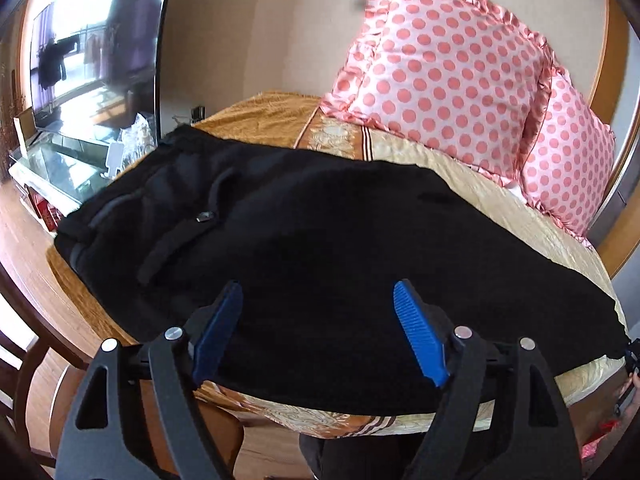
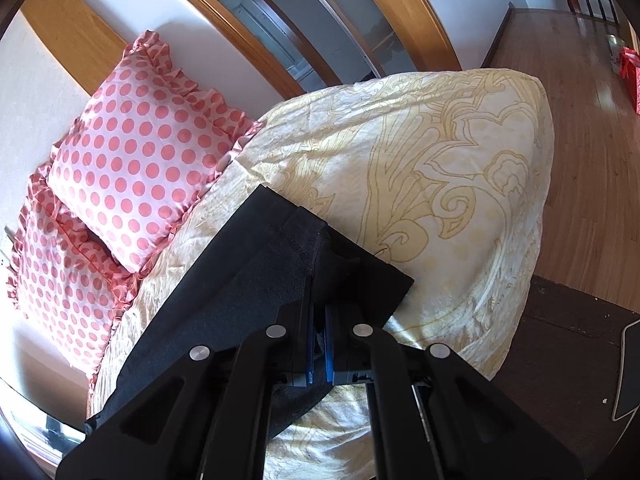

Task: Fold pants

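Right claw [image 2: 318, 312] pinches pants [image 2: 248, 280] hem; left claw [image 1: 318, 308] gapes.

Black pants [image 1: 320, 240] beneath spread left gripper [image 1: 318, 300]

Black pants [image 1: 320, 232] on cream-gold floral bedspread [image 2: 440, 168]; pink coral-dotted pillows [image 1: 448, 72] behind pants; blue gripper pads [image 1: 416, 332].

Left tongs [image 1: 318, 294] spread wide; right tongs [image 2: 319, 276] clamped.
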The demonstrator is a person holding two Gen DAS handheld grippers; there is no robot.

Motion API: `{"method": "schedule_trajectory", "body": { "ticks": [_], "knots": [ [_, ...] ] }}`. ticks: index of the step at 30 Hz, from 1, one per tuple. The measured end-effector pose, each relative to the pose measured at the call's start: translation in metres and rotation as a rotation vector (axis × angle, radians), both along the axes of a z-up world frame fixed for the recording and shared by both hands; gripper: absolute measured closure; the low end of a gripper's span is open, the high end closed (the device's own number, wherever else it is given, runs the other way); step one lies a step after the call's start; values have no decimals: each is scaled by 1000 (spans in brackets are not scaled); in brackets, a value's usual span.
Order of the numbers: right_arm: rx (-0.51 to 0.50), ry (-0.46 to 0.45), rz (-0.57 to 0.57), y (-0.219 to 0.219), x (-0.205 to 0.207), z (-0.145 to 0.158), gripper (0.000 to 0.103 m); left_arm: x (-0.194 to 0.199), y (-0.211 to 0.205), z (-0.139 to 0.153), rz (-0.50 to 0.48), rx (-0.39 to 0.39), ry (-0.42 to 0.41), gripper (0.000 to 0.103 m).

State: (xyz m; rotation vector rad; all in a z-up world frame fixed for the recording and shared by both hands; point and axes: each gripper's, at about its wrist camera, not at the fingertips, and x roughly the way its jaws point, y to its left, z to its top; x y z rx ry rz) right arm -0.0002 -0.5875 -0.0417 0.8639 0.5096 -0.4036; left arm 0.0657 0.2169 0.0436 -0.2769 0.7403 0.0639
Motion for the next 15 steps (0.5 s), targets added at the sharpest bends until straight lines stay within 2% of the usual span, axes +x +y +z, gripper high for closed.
{"method": "schedule_trajectory", "body": {
  "ticks": [3, 8, 10, 13, 15],
  "knots": [
    [-17, -7, 5, 1, -4, 5, 100, -1, 7, -10, 0, -28, 13, 25],
    [-54, -75, -7, 8, -24, 26, 100, -2, 10, -10, -17, -38, 23, 25],
    [-49, -41, -4, 5, -24, 22, 100, -1, 11, -11, -22, -37, 25, 25],
    [16, -2, -2, -1, -21, 2, 100, 1, 11, -12, -30, -35, 28, 25],
    [-4, -2, 7, 0, -20, 0, 100, 2, 12, -12, -37, -40, 29, 25]
  ]
}}
